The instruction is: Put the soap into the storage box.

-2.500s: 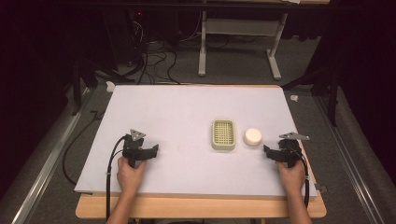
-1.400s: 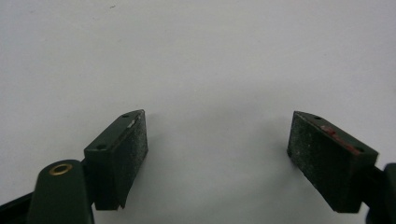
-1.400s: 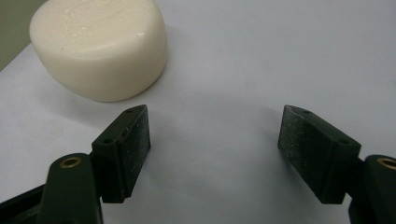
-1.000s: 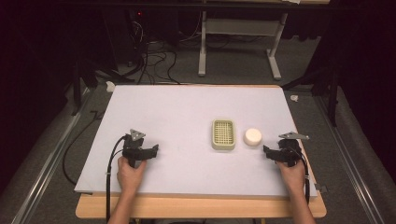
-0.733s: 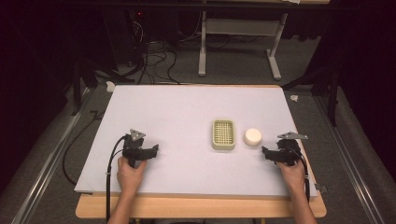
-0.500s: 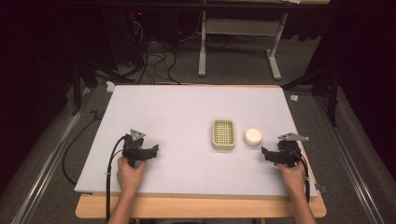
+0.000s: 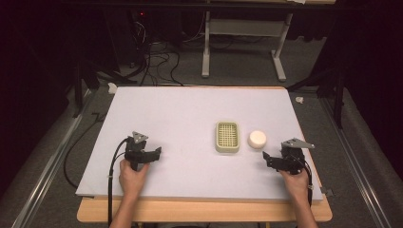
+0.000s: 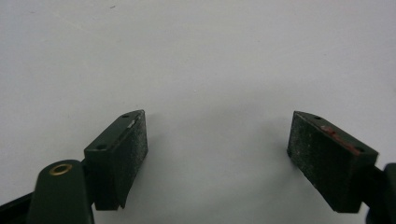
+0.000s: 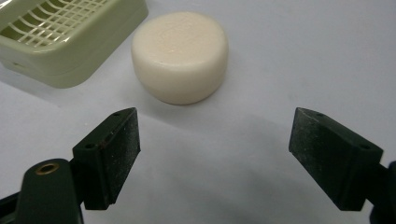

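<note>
A round cream soap bar (image 7: 257, 139) (image 9: 180, 56) lies on the white table sheet (image 7: 190, 114), just right of a pale green slatted soap dish (image 7: 227, 137) (image 9: 65, 32). My right gripper (image 7: 267, 159) (image 9: 212, 158) sits a short way in front of the soap, pointing at it. Its jaws have just been opening and stand wide apart with nothing between them. At the sheet's front left my left gripper (image 7: 156, 153) (image 8: 217, 158) rests open over bare sheet, also holding nothing.
A wooden table edge (image 7: 204, 211) runs along the front under the sheet. Beyond the table's far side stand a grey desk frame (image 7: 242, 42) and tangled cables (image 7: 152, 57) on the floor. A small white object (image 7: 112, 88) lies off the back left corner.
The right gripper has crept a little left toward the soap and lifted slightly. The left gripper, the soap and the dish have stayed where they were.
</note>
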The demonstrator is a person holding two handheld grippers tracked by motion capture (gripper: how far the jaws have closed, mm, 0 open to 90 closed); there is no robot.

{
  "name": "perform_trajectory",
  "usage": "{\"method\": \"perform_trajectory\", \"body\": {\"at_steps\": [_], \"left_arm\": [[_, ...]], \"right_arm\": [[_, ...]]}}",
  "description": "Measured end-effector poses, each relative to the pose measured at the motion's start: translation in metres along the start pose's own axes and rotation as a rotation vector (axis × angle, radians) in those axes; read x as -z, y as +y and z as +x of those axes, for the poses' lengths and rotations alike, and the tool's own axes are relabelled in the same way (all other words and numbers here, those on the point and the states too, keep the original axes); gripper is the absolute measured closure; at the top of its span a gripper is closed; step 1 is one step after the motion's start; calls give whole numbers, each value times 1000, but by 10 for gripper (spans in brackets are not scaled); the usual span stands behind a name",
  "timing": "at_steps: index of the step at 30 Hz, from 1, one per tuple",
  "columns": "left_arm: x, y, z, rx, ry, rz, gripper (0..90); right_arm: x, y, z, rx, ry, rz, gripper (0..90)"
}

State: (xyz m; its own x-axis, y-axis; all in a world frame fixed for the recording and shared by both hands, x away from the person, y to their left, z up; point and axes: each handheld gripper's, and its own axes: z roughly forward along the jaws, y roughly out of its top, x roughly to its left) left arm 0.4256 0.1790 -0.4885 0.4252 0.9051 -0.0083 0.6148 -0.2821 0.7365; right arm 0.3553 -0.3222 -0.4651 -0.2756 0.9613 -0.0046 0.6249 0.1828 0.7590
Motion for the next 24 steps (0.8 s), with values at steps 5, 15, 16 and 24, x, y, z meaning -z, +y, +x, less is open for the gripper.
{"method": "perform_trajectory", "body": {"at_steps": [5,15,16,24], "left_arm": [[0,0,0,-1,2,-2,205],[0,0,0,-1,1,0,205],[0,0,0,-1,2,-2,205],[0,0,0,-1,1,0,205]], "right_arm": [[0,-1,7,4,12,-5,161],[-5,5,16,1,5,-11,156],[-6,6,16,2,5,-14,155],[-14,17,21,2,-6,-13,149]]}}
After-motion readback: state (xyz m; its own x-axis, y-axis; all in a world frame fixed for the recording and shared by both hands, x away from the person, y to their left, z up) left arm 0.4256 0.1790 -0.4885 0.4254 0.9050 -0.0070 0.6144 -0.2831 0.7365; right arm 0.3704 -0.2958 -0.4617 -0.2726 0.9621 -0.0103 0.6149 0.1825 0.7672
